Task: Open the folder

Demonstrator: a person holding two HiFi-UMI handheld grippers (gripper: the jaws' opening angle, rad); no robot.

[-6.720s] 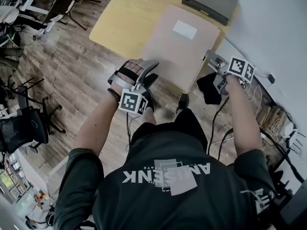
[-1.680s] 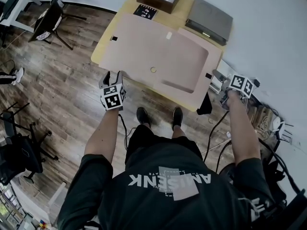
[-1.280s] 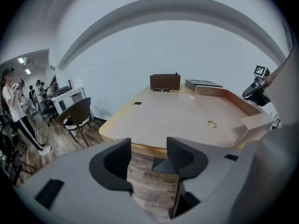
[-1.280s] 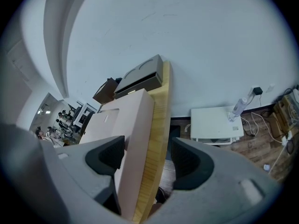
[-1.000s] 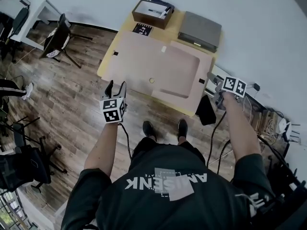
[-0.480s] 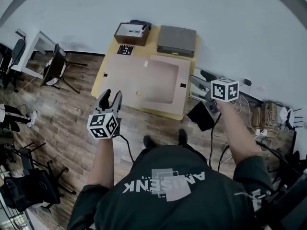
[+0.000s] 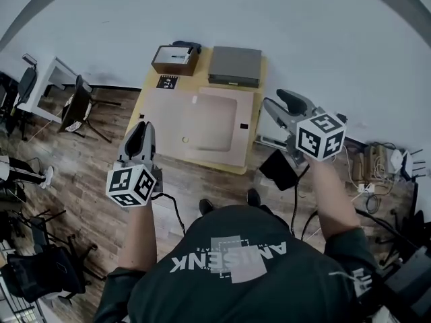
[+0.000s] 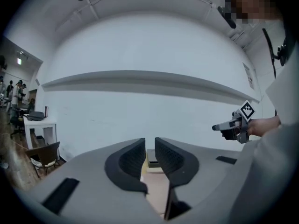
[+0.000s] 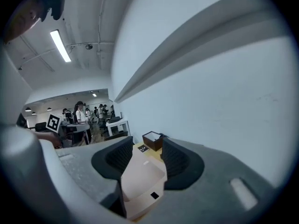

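The pinkish-beige folder lies spread open and flat on the yellow table. It also shows between the jaws in the right gripper view and as a strip in the left gripper view. My left gripper hangs in the air off the table's left front corner. Its jaws have just been closing to a narrow gap with nothing between them. My right gripper floats off the table's right side, jaws apart, also just closing, holding nothing. Neither touches the folder.
Behind the folder stand a brown open box, a grey flat case and a small marker card. A black pouch hangs by the table's right front corner. Chairs and a white desk stand at the left; cables lie at the right.
The folder, shut in the earliest frame, lies open. Both grippers have risen well above the table and the view has pulled back. The left jaws have narrowed; the right gripper has rolled.
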